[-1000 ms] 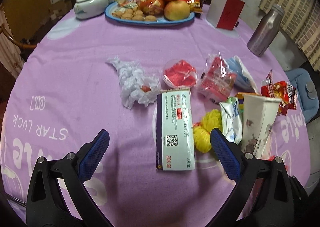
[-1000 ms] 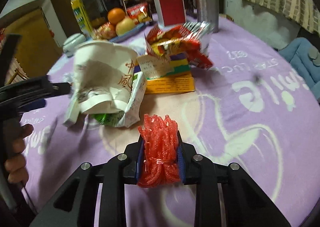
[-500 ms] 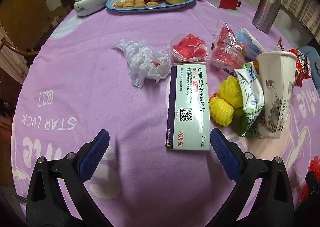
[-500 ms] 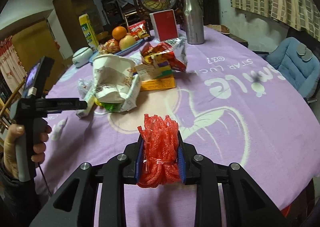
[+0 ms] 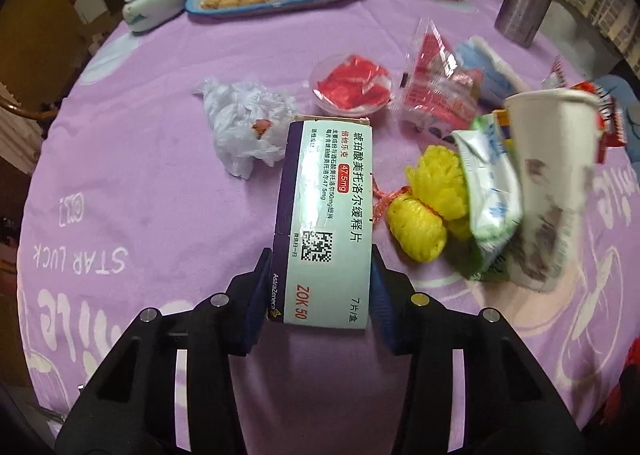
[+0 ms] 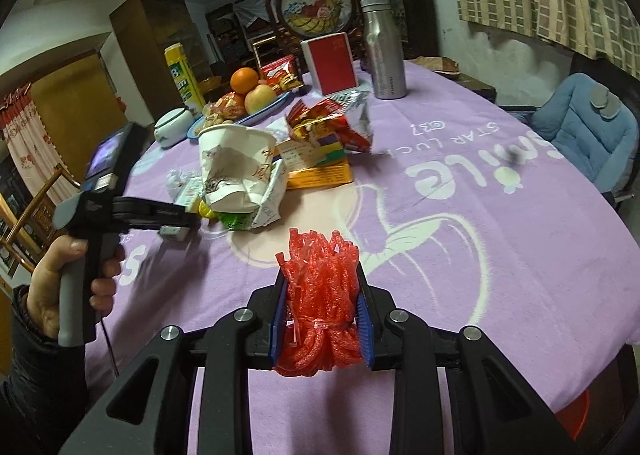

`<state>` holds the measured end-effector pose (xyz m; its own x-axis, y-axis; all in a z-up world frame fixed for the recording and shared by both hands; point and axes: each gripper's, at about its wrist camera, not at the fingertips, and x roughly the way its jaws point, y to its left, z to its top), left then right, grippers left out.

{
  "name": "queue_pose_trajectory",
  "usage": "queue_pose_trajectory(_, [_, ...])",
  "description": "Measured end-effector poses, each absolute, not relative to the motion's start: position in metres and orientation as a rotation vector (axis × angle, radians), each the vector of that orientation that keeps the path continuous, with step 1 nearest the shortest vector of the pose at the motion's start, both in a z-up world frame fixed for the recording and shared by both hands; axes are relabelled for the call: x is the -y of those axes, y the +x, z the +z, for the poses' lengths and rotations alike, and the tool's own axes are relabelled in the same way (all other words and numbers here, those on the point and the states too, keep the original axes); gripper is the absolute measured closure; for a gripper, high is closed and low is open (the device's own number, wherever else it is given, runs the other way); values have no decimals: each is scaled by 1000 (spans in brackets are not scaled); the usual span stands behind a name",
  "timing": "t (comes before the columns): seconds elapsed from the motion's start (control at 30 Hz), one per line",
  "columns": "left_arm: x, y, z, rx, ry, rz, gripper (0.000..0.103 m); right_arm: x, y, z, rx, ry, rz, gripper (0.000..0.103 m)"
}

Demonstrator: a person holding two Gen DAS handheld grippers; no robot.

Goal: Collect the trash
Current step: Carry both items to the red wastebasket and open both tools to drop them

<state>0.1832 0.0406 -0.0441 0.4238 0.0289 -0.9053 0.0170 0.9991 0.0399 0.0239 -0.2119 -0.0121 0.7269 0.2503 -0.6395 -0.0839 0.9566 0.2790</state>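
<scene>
— Left wrist view: what do the left tongs have?
— Their jaws are closing on the near end of the medicine box, pads at both its long sides, on the purple-clothed counter. Yellow mesh netting lies just right of it, crumpled tissue ahead-left.
— Right wrist view?
— The right tongs are clamped on a red mesh net bundle, above the counter. A paper cup sits ahead-left.

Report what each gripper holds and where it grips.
Left gripper is closing on the medicine box at its near end. Right gripper clamps the red mesh bundle near its tied end.
</scene>
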Motion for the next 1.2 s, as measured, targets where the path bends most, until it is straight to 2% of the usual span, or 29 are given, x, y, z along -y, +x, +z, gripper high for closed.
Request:
queue_pose_trajectory(0.2, [-49,113,9,-946,27,-42,57,223,12,-15,-722,237,163,73])
queue_pose_trajectory(0.3, [-38,89,23,-907,35,-116,57,227,7,-20,-726,236,155,73])
queue_pose_trajectory(0.57, [81,37,35,-843,183,-492,57,289,-41,-27,-668,298,62,73])
queue_pose_trajectory(0.77, [206,-5,12,-859,329,-797,57,369,-95,-38,-652,349,-123,73])
queue_pose_trajectory(0.9, [276,-41,-7,-863,440,-961,57,438,-137,-69,-686,421,-298,73])
queue_pose_trajectory(1.07, [356,-91,-51,-884,575,-1155,57,516,-177,-146,-790,613,-470,73])
queue_pose_trajectory(1.2, [421,-107,-115,-1008,644,-1245,57,553,-189,-220,-882,769,-505,73])
